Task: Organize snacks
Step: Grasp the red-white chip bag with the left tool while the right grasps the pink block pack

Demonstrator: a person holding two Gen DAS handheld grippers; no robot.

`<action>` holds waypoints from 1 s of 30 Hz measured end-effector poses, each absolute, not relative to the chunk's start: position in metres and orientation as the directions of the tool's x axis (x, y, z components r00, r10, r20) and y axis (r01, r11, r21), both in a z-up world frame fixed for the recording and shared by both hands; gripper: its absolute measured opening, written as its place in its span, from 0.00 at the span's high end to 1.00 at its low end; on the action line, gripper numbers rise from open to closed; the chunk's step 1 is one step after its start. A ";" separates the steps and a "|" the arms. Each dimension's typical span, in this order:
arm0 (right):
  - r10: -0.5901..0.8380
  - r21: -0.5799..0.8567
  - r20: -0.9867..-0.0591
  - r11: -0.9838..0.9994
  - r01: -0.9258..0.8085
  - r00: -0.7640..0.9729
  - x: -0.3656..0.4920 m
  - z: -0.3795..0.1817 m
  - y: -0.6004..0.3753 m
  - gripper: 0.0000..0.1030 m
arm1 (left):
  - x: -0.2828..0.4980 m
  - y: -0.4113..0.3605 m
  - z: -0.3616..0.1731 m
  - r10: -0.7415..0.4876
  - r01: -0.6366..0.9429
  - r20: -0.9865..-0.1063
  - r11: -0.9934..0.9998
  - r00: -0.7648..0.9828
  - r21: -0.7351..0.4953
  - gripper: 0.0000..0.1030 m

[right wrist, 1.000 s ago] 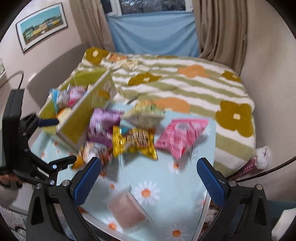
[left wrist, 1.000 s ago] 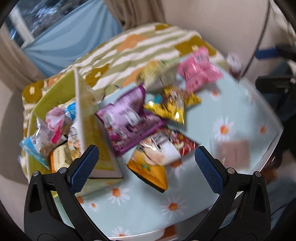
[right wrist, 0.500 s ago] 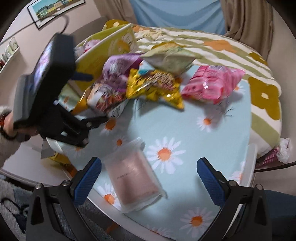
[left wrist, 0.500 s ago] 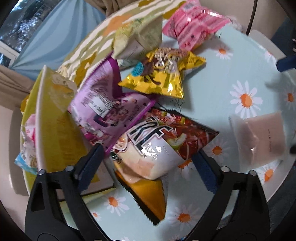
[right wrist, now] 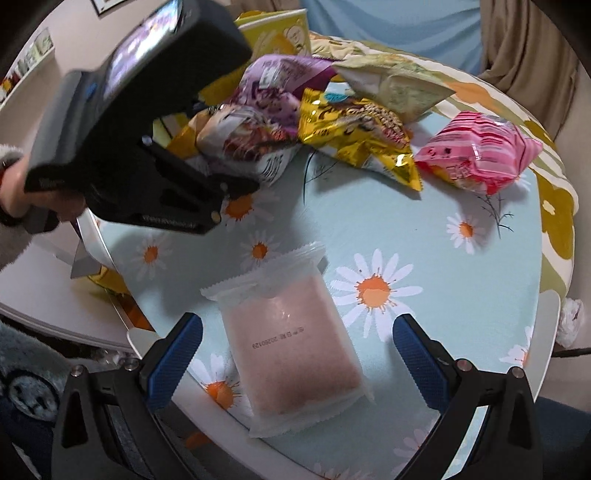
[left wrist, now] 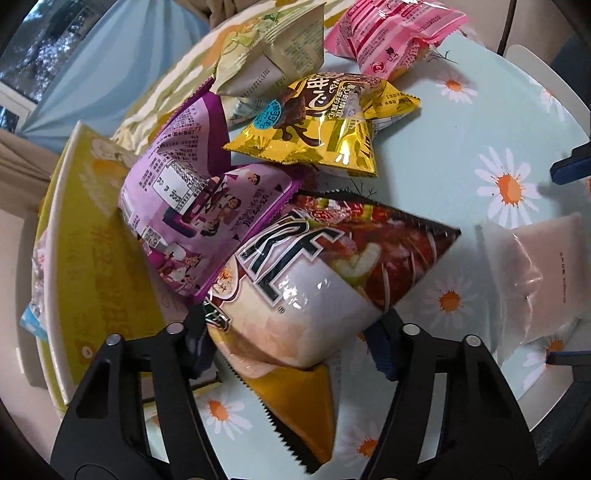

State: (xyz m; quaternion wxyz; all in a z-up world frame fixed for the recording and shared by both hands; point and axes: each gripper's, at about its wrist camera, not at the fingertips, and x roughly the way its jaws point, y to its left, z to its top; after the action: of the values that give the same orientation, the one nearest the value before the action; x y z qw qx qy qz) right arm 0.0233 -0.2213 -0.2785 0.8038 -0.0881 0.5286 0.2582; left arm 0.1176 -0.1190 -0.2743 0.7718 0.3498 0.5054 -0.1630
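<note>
A white and red chip bag (left wrist: 314, 280) lies on the daisy tablecloth (left wrist: 461, 155), against a purple bag (left wrist: 195, 206). My left gripper (left wrist: 291, 347) is closing, and its pads press the chip bag's lower end from both sides. In the right wrist view the left gripper (right wrist: 236, 184) reaches into the snack pile. A flat pink packet in a clear wrapper (right wrist: 291, 350) lies near the table's front edge. My right gripper (right wrist: 295, 354) is open and straddles it, with gaps on both sides. Its blue fingertips (left wrist: 569, 168) show beside the packet (left wrist: 535, 280).
A yellow box (left wrist: 92, 258) holding snacks stands left of the pile. A yellow bag (left wrist: 314, 125), a pale green bag (left wrist: 269, 51) and a pink bag (left wrist: 388, 33) lie behind. A bed with a striped flowered blanket (right wrist: 554, 206) borders the table's far side.
Both grippers have dropped toward the table. The left jaws have narrowed from wide open onto the chip bag. The right gripper came down over the pink packet and stays open.
</note>
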 end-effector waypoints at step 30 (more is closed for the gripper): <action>0.228 -0.028 -0.917 0.782 -0.623 0.327 0.011 -0.305 -0.185 0.43 | 0.054 -0.123 -0.252 0.119 0.558 -0.892 0.742 0.436 0.372 0.47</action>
State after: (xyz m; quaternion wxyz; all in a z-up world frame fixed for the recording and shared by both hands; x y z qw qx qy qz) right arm 0.0114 -0.1854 -0.3054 0.7917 -0.1921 0.5139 0.2687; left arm 0.0542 -0.1228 -0.2519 0.7802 0.3306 0.5121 -0.1405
